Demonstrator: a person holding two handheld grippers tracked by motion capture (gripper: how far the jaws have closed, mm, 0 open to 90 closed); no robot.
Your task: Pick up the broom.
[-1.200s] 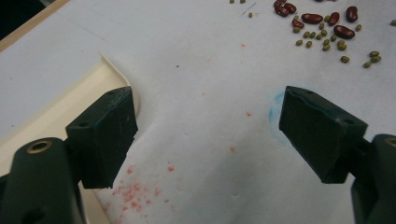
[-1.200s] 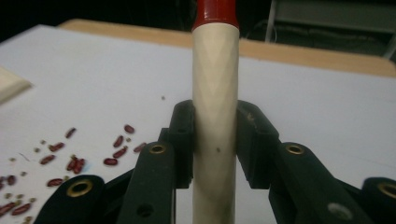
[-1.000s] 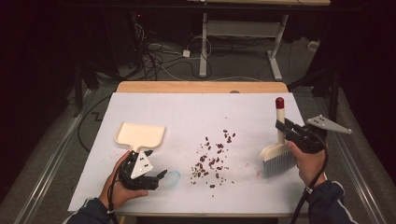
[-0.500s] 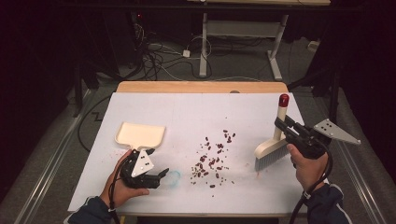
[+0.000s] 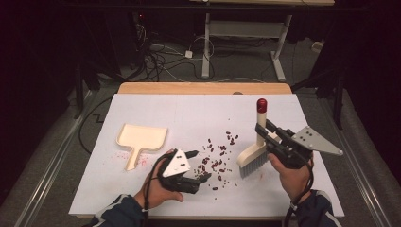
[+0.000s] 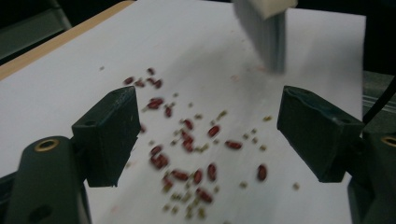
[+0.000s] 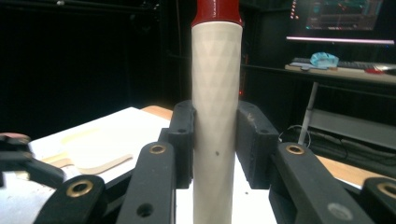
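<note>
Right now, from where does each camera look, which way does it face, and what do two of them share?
High view: above the person's side, looking forward and down on the table; both forearms, left gripper, right gripper.
Left gripper view: rides that gripper, looks between open jaws at the beans.
Right gripper view: looks along jaws shut on the brush.
Shared: left gripper and high views both show beans and brush bristles.
</note>
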